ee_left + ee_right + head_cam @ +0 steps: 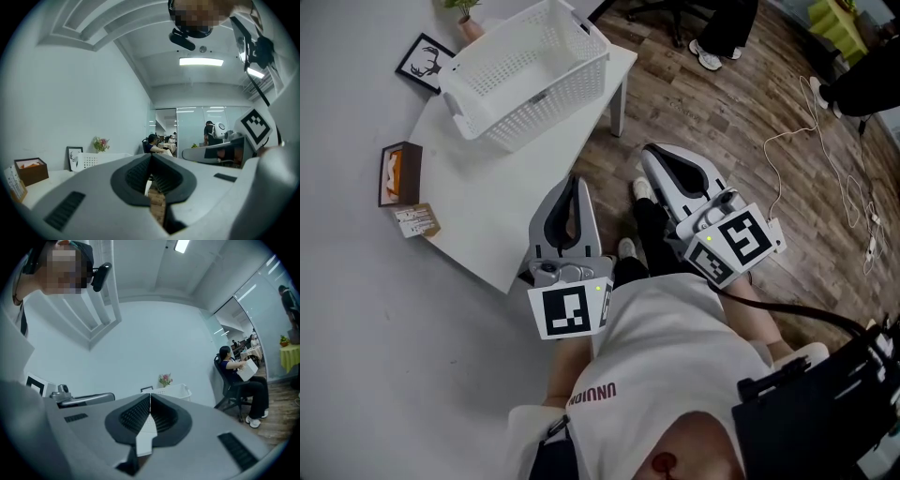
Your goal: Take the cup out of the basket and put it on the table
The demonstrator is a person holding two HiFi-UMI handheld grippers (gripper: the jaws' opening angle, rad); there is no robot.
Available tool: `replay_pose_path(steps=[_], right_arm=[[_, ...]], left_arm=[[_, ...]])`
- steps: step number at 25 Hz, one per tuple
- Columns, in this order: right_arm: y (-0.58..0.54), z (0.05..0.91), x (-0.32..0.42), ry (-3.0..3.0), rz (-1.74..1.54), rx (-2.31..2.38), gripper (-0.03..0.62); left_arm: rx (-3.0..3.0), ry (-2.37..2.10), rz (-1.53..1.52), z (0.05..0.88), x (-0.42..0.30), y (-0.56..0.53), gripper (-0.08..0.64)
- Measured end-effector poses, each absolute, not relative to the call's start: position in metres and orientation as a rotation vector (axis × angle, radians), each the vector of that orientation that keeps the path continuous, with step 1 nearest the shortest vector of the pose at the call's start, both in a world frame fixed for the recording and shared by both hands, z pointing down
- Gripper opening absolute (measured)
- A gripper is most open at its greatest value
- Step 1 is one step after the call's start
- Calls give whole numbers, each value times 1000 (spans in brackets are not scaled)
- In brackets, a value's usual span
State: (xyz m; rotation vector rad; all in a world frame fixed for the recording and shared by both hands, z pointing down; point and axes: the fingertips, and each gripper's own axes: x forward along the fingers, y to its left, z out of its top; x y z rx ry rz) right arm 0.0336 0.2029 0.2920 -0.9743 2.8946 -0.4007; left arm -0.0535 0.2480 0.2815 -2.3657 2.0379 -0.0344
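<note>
The white mesh basket (530, 75) stands at the far end of the white table (478, 202). It also shows small in the left gripper view (96, 160) and the right gripper view (171, 391). No cup shows in any view; what I see of the basket's inside looks bare. My left gripper (575, 181) is held close to my body by the table's near right edge, jaws pressed together with nothing between them (151, 155). My right gripper (649, 150) hangs over the wooden floor to the right of the table, also shut and empty (150, 394).
A framed picture (425, 61) and a small potted plant (467, 19) stand at the table's back. A brown box (398, 173) and a card (416, 221) lie at its left. Cables (834, 169) trail over the floor at right. A person sits on a chair (236, 376).
</note>
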Motion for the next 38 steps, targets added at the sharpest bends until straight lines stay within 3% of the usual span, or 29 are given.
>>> replay_pose_path(steps=[23, 38], right_arm=[[-16, 273, 7, 2951, -350, -747, 20], [-76, 271, -5, 2960, -366, -593, 20]], left_arm=[[-2210, 2198, 94, 236, -75, 54, 12], [-2014, 2298, 18, 218, -101, 11, 12]])
